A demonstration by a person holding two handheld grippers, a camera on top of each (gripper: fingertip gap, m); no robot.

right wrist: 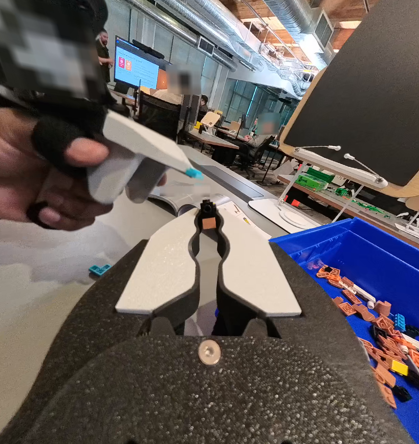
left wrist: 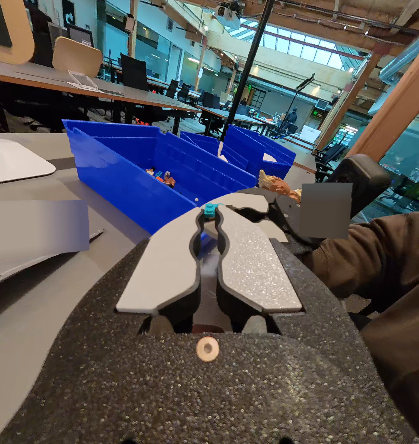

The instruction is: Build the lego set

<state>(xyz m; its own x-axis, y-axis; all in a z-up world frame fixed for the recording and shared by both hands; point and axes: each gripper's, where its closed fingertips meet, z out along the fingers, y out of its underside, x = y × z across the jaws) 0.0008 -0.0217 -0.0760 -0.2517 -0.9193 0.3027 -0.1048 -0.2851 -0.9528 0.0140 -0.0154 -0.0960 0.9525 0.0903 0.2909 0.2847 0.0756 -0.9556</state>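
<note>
While both grippers are raised above the table (right wrist: pixel 23 312), my left gripper (left wrist: pixel 209 212) pinches a teal brick (left wrist: pixel 210 208) at its fingertips, and my right gripper (right wrist: pixel 208 219) is pressed onto a small brown-and-black sub-assembly (right wrist: pixel 208 216). Seen from the right wrist, the teal brick (right wrist: pixel 194 173) sits up and to the left of the sub-assembly, near but apart. Judged from this, the mating move needs the left gripper to descend rightward. A teal L-shaped plate (right wrist: pixel 99 269) lies on the table; loose pieces (right wrist: pixel 381 329) fill the blue bin (right wrist: pixel 372 242) at right.
</note>
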